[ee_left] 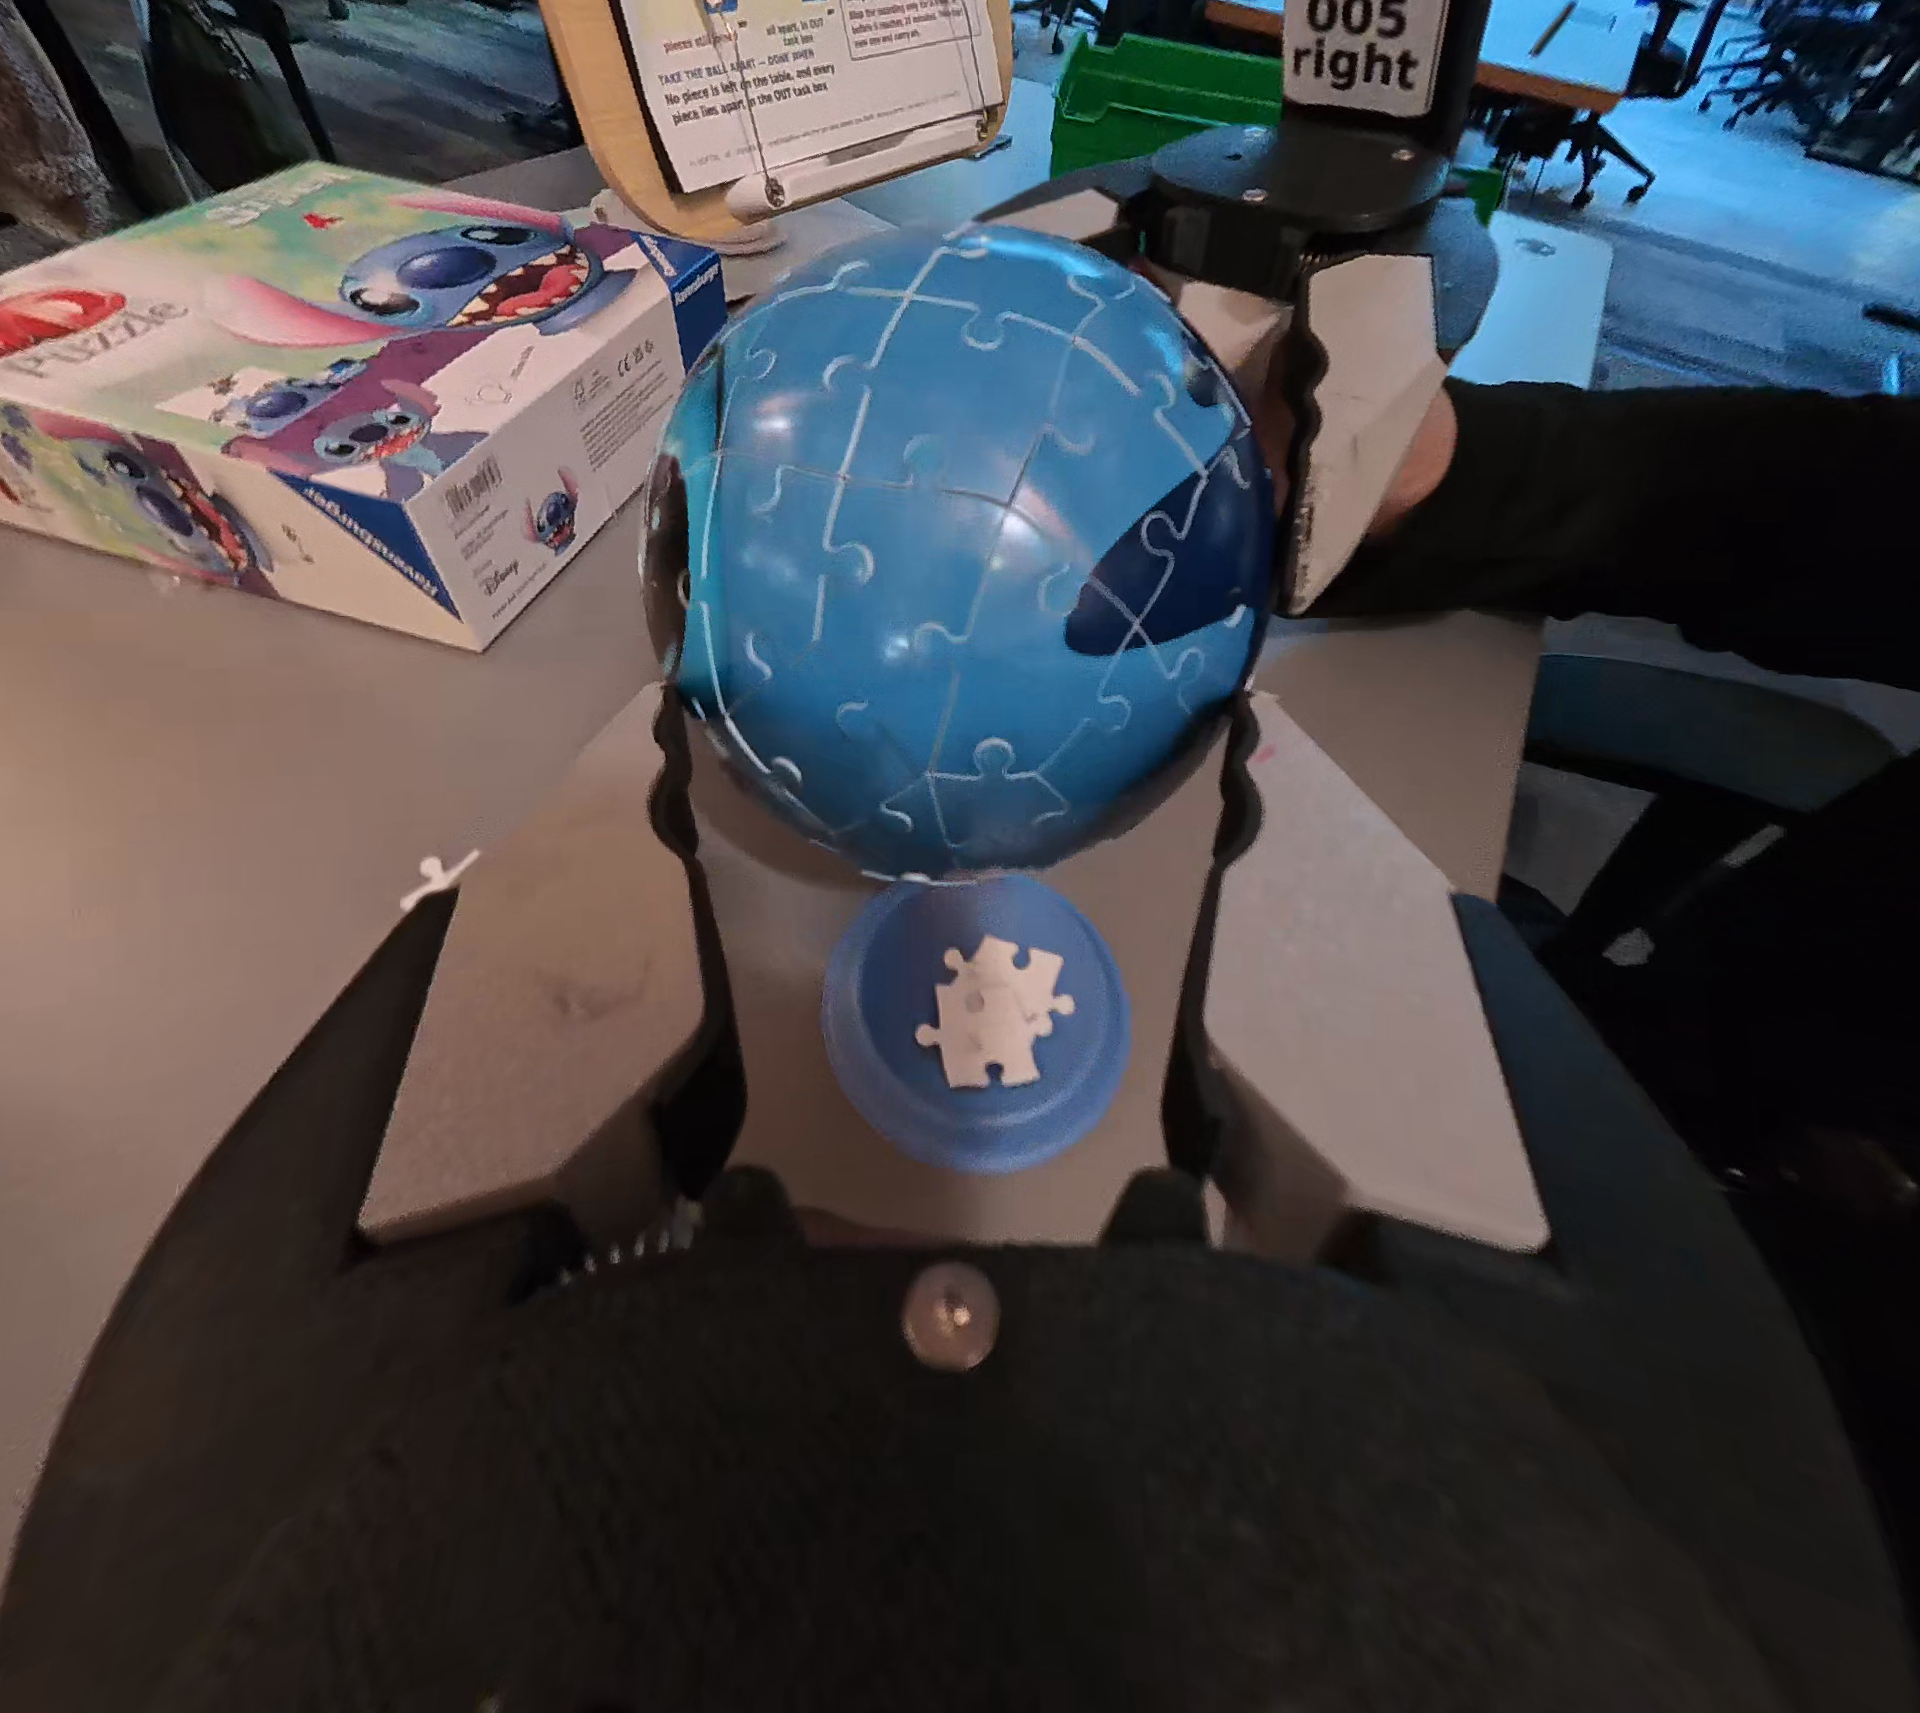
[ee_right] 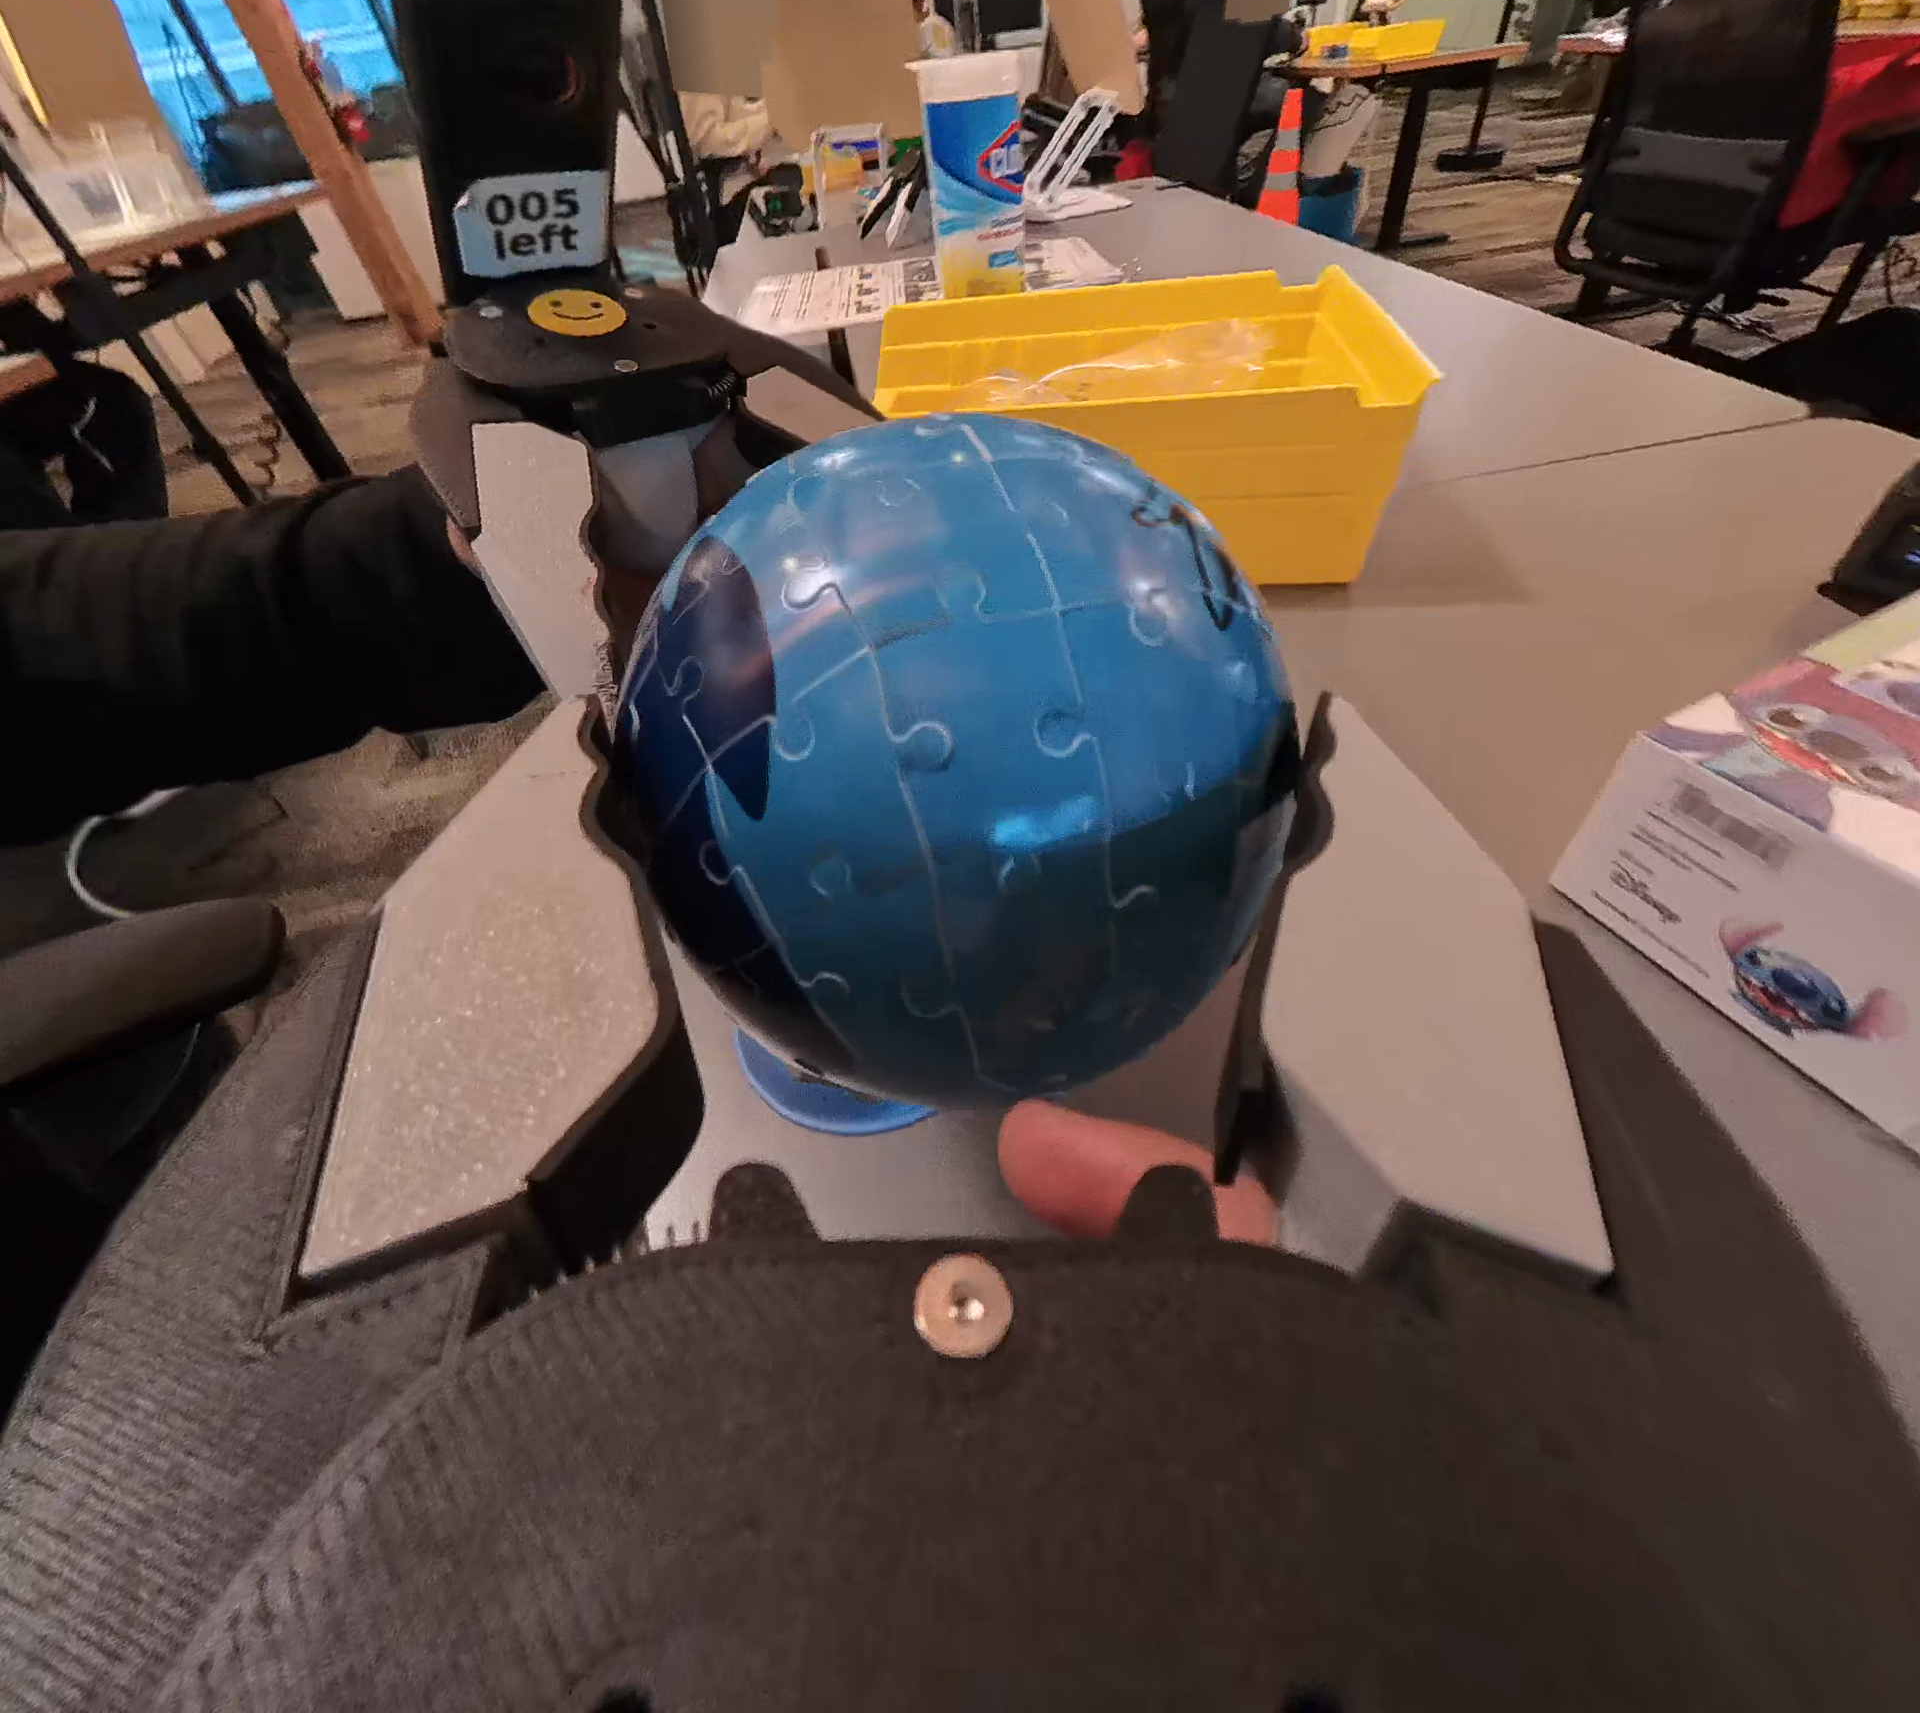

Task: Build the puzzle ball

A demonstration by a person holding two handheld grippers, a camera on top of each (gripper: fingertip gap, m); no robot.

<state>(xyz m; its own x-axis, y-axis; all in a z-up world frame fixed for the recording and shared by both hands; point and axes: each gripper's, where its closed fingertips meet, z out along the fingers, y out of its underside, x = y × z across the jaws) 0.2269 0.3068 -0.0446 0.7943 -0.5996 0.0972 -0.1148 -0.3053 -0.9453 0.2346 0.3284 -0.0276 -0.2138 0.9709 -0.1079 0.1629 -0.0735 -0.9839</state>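
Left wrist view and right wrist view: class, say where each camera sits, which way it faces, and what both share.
Left wrist view: on the left tongs, facing the ball, stand, box; opposite, the right tongs and a sleeve.
Right wrist view: on the right tongs, facing the ball, yellow bin; a fingertip shows.
Shared: ball, stand, box, table.
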